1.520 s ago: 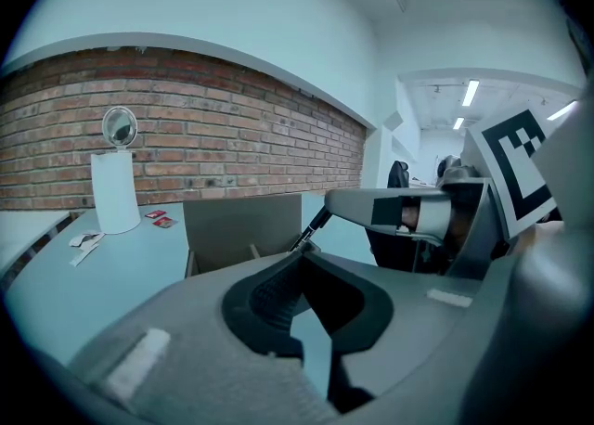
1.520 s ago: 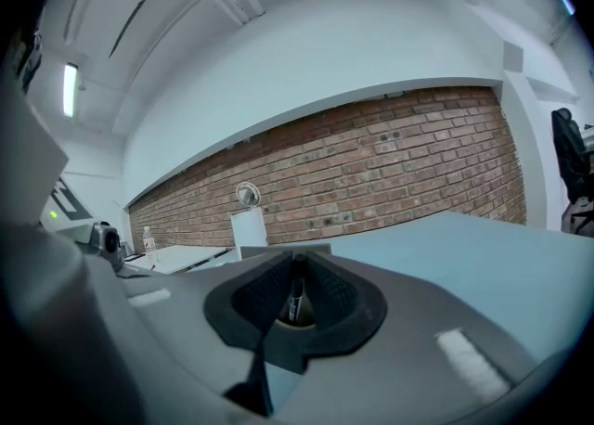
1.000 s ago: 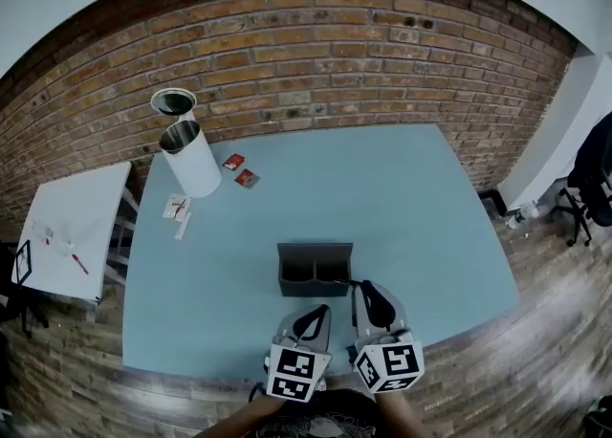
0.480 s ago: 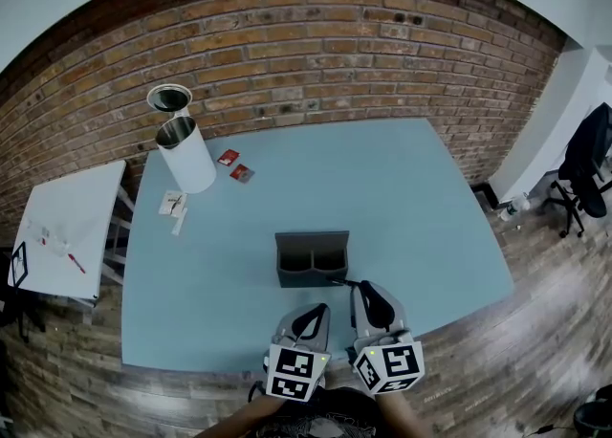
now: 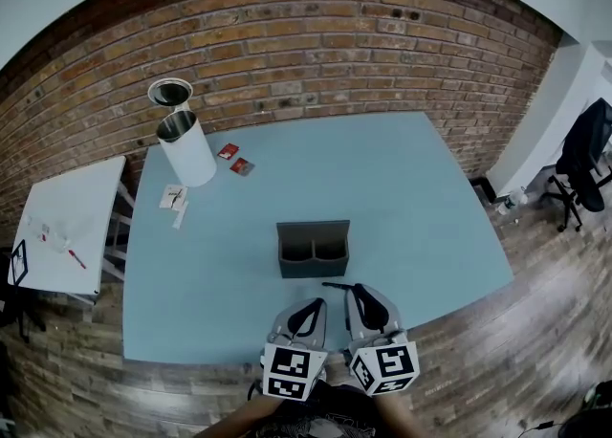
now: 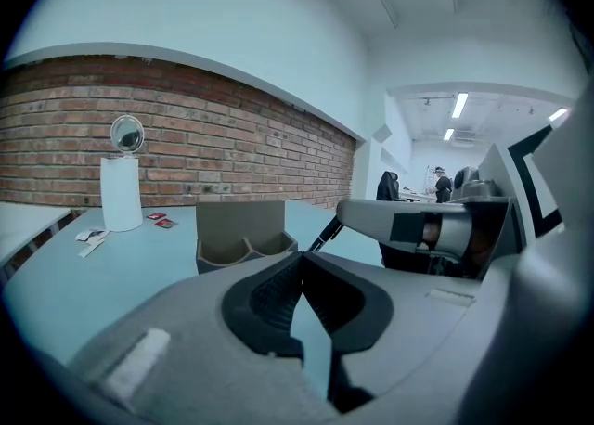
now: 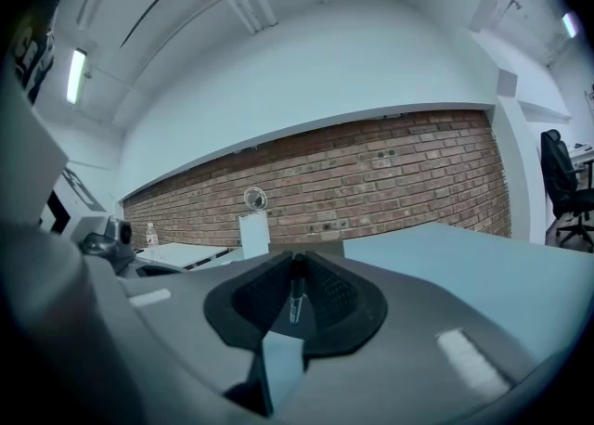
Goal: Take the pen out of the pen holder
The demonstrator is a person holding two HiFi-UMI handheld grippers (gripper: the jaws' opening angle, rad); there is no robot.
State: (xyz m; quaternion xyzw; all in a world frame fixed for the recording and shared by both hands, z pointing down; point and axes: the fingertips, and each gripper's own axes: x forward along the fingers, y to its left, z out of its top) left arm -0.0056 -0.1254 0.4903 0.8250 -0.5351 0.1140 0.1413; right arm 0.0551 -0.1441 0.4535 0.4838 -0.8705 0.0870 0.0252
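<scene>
near the table's (image 5: 411, 187) front edge, the right gripper's (image 5: 356, 289) jaws clamp the pen (image 7: 297, 291), drawn just clear of the pen holder (image 5: 314, 259); the left gripper (image 5: 318, 306) idles beside it, jaws together, empty.

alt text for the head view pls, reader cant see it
Seen from above, the right gripper holds a black pen just outside an empty grey pen holder on a pale blue table. The left gripper sits shut beside it; a brick wall lies behind.
</scene>
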